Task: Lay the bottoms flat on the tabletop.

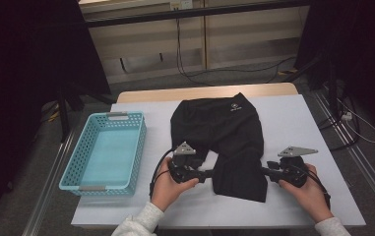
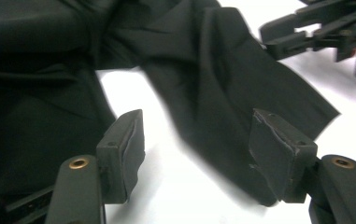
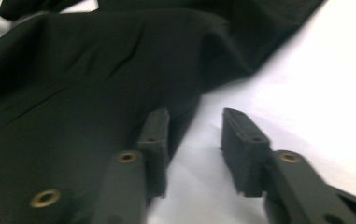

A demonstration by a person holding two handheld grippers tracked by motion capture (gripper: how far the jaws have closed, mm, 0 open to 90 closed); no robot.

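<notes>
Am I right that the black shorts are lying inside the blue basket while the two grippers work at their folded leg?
Not quite: the black shorts lie on the white tabletop, to the right of the blue basket, as the high view shows. Both grippers are indeed at the folded leg.

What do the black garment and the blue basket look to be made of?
Black garment: woven cloth, seemingly a smooth matte synthetic; it drapes in soft folds and creases, with a small pale logo near its far edge. Blue basket: rigid moulded plastic, likely slightly glossy; its walls are a regular grid of holes, with grey handle pieces at both ends.
</notes>
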